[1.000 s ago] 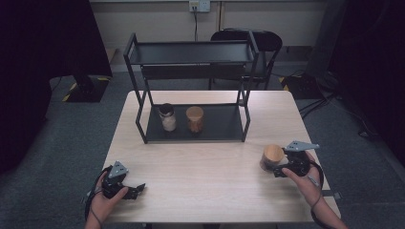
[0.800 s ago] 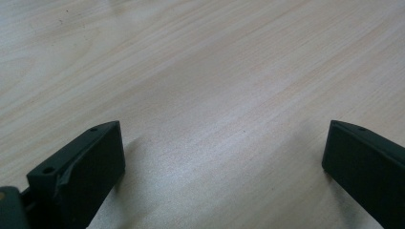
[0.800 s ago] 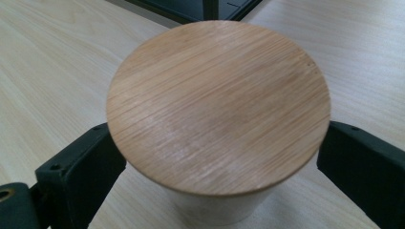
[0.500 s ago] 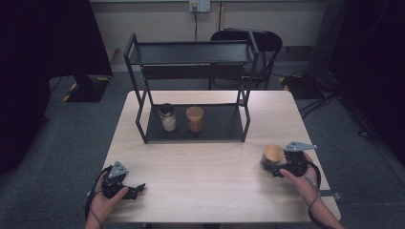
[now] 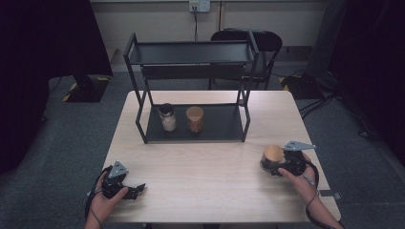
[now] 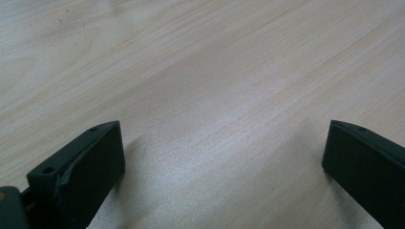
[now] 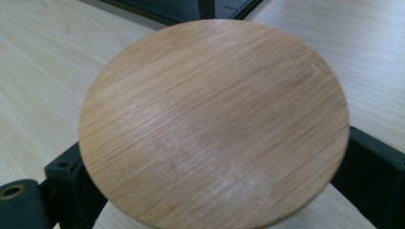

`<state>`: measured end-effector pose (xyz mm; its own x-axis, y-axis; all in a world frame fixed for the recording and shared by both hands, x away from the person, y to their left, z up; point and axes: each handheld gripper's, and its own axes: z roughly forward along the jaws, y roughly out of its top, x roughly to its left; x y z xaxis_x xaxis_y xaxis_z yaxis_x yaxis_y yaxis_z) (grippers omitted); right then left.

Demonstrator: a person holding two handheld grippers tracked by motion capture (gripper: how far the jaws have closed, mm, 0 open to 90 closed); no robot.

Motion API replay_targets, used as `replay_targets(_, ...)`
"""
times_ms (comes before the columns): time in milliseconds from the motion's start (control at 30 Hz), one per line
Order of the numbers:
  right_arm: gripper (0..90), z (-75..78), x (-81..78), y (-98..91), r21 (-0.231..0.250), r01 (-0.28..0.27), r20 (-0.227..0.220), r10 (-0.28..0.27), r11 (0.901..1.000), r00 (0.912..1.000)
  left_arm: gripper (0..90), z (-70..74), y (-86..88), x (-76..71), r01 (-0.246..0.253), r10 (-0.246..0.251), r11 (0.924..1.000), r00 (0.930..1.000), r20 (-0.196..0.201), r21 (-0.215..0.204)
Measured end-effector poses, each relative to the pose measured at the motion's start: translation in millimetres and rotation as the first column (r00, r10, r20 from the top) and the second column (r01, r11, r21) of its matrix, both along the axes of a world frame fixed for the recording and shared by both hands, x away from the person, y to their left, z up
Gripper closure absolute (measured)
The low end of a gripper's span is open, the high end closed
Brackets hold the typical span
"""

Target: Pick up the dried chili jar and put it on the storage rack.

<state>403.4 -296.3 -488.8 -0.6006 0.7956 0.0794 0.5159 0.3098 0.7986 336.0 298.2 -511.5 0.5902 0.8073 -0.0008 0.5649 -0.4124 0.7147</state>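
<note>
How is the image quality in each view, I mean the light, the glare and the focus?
High view: table evenly lit, room around it dark. Left gripper view: soft glare on the wood between the open left gripper, faint shadows beside its jaws. Right gripper view: the jar's bamboo lid is close, slightly soft, with a pale sheen; the shelf behind is blurred.

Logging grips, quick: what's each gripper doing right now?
Left gripper: open, empty, over the table.
Right gripper: jaws just closing around the wooden-lidded jar; firm grip unclear.
</note>
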Motion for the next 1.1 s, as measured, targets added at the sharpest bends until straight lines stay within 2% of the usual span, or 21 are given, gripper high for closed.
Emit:
replay_targets(533,13.0,-5.2,2.4,2.8,0.011,0.006,0.008,-0.006,0.9999,1.0,0.2,0.0,0.2,-0.2,0.003,-0.003,1.0,1.0,0.0,0.0)
replay_targets(1100,22.1,-8.5,3.3,7.9,-0.018,-0.012,0.024,0.012,0.9998,0.9996,0.2,0.0,0.3,-0.2,0.004,-0.004,1.0,1.0,0.0,0.001)
